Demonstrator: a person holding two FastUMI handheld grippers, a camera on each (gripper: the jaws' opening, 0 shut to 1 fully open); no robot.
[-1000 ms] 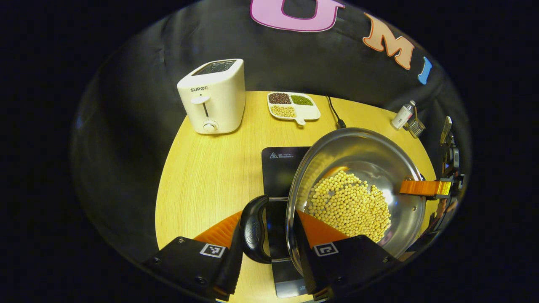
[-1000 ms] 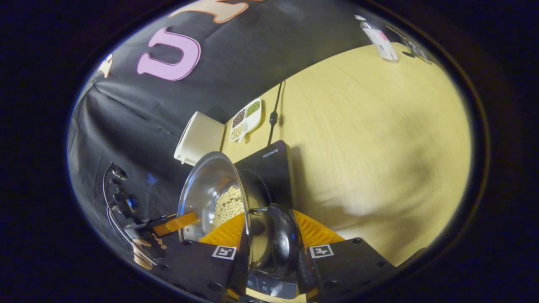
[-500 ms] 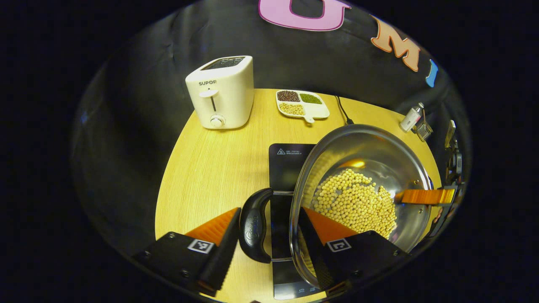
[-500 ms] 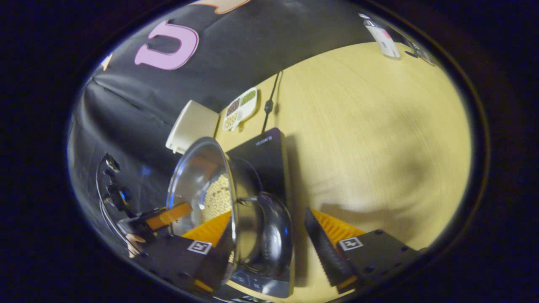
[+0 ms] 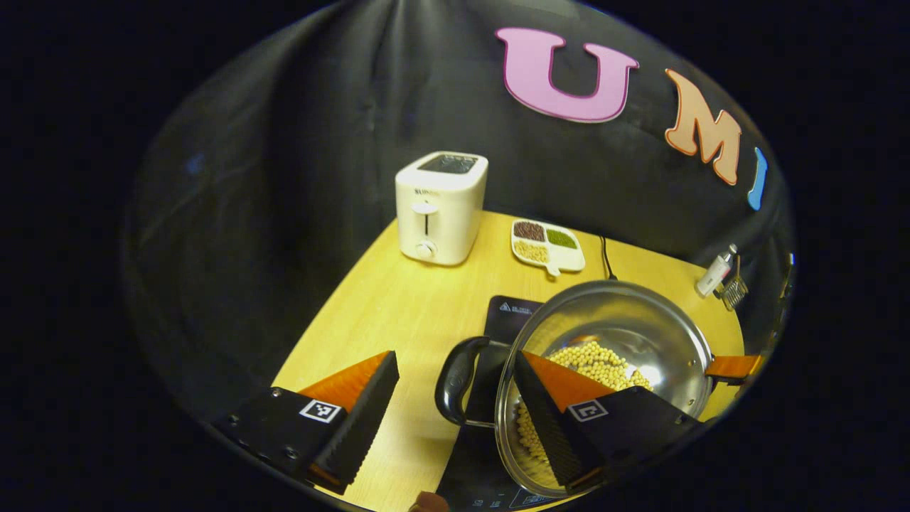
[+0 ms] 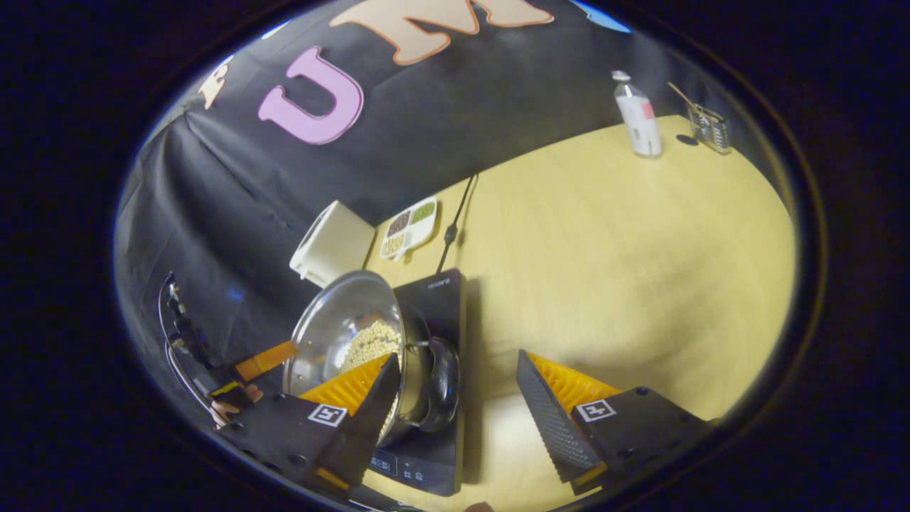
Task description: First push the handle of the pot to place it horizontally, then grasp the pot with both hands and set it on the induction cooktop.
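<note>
The steel pot [image 5: 625,334], holding soybeans, sits on the black induction cooktop [image 5: 508,316]. Its black handles point sideways. My left gripper [image 5: 455,419] is open and drawn back, with the near handle [image 5: 455,380] lying free between its spread fingers and one finger over the rim. In the right gripper view, the pot [image 6: 341,331] rests on the cooktop [image 6: 442,302]. My right gripper [image 6: 458,412] is open there, and the other handle [image 6: 442,384] stands loose ahead of the gap. One of the left gripper's fingers [image 6: 266,359] shows past the pot's far side.
A white toaster [image 5: 441,210] and a divided dish of beans [image 5: 547,245] stand at the back of the wooden table [image 5: 384,313]. The cooktop's cable [image 5: 606,263] runs to the wall. A small bottle [image 6: 638,117] and a wire holder [image 6: 711,128] sit at the far right.
Both grippers have let go of the pot's handles, opened wide and pulled back and up. The pot now rests level on the cooktop.
</note>
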